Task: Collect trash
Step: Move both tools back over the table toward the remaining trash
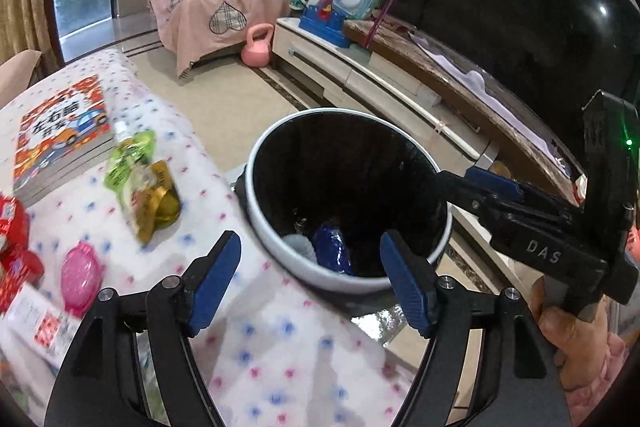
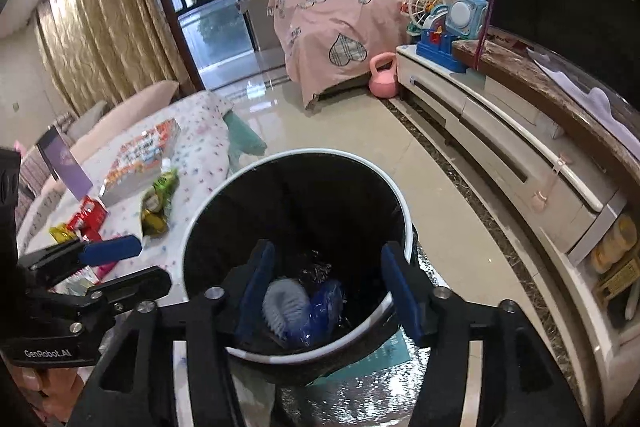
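Observation:
A round bin (image 1: 256, 163) (image 2: 406, 215) with a white rim and black inside stands on the floor beside the table. At its bottom lie a grey crumpled piece (image 2: 286, 301) (image 1: 298, 247) and a blue wrapper (image 2: 326, 305) (image 1: 330, 247). My left gripper (image 1: 310, 281) stands open over the near rim, nothing between its blue pads. My right gripper (image 2: 326, 289) hangs open above the bin's mouth, empty; it also reaches in from the right in the left wrist view (image 1: 480, 187). On the table lie a green pouch (image 1: 128, 159) (image 2: 162, 189) and a gold wrapper (image 1: 162, 205) (image 2: 154, 221).
The table (image 1: 248, 343) wears a dotted white cloth and carries a book (image 1: 60, 139), red packets (image 1: 12, 239) and a pink round item (image 1: 82, 277). A low TV cabinet (image 2: 500, 147) with a dark screen (image 1: 520, 7) runs along the right. A pink kettlebell (image 2: 384, 77) sits on the floor.

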